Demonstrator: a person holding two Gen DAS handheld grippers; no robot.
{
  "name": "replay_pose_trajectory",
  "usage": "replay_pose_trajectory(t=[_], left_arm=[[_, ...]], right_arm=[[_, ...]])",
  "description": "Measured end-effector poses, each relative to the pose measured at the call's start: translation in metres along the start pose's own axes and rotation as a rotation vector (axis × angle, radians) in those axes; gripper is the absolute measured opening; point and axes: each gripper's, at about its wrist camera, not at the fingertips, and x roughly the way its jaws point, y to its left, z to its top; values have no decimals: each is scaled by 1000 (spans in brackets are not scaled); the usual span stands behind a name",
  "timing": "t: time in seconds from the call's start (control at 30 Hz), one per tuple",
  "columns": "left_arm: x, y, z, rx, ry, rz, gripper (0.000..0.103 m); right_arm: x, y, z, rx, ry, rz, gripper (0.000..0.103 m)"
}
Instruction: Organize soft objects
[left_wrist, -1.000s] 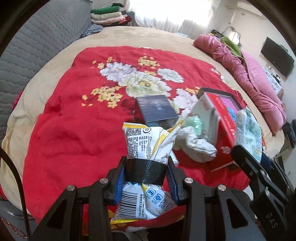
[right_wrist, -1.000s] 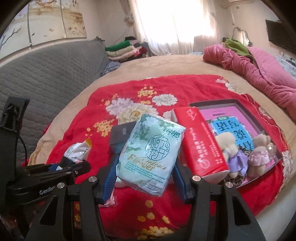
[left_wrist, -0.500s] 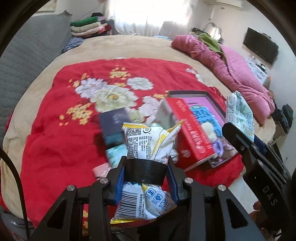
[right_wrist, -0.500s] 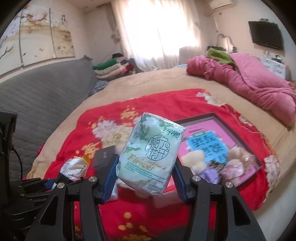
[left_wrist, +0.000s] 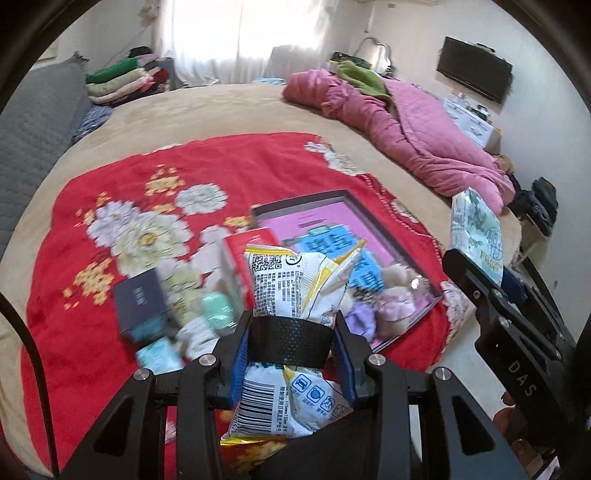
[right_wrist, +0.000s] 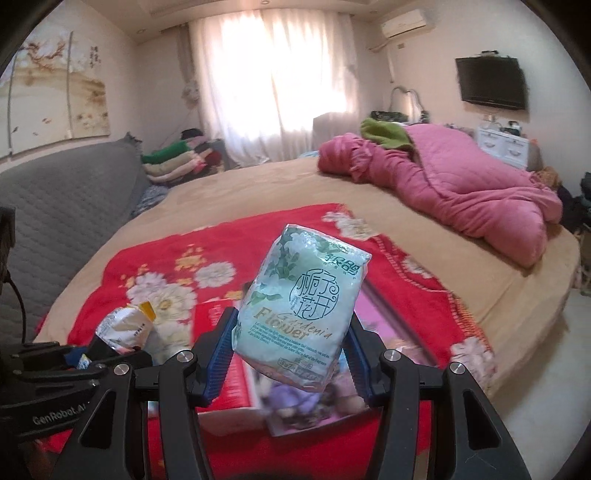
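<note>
My left gripper (left_wrist: 291, 354) is shut on a white and yellow snack bag (left_wrist: 295, 291), held upright above the near edge of the red floral blanket (left_wrist: 184, 177). My right gripper (right_wrist: 288, 350) is shut on a pale green tissue pack (right_wrist: 303, 306), held in the air over the blanket; the pack also shows at the right of the left wrist view (left_wrist: 476, 232). Below lie a shallow box lid with a pink and blue picture (left_wrist: 332, 229), small plush toys (left_wrist: 395, 284), a red box (left_wrist: 240, 254), a dark box (left_wrist: 138, 299) and small pale green packs (left_wrist: 218, 310).
A crumpled pink quilt (right_wrist: 461, 192) lies at the bed's far right. Folded clothes (right_wrist: 177, 162) are stacked at the far left by a grey quilted headboard (right_wrist: 62, 206). A TV (right_wrist: 491, 83) hangs on the right wall. The floor (right_wrist: 546, 369) shows right of the bed.
Both grippers have risen and pulled back from the blanket with their packs still held. The view has swung right, so the box lid and plush toys now sit under the snack bag.
</note>
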Motion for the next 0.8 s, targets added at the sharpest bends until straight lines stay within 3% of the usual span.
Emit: replay_pose_trajectory(t=[0.53,0.8], left_arm=[[89,-61,32,71,111,-93,40],[128,-76,32,79,176,-112,40]], right_arm=[[29,-83,17,77,13,-98,56],[64,-117,-4,117,114,-137,56]])
